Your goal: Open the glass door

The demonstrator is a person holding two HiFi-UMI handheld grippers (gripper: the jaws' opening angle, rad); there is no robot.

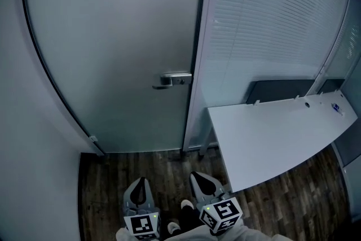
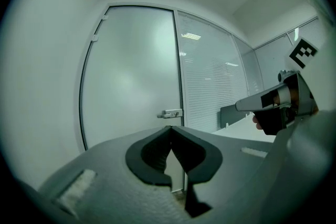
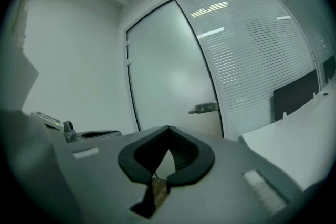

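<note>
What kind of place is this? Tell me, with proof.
Likely an office: a frosted glass door with a lever handle, blinds in a glazed wall, and a white desk.

The frosted glass door (image 1: 113, 48) is standing upright and shut in its dark frame, facing the jaws of the left gripper (image 1: 141, 182) and the right gripper (image 1: 198, 176), well apart from both. Its silver lever handle (image 1: 172, 79) is sitting at the door's right edge, straight ahead of the jaws, pointing left.

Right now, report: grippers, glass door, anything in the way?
Left gripper, right gripper shut, empty. Glass door closed, handle untouched. Desk to the right, not blocking.
</note>
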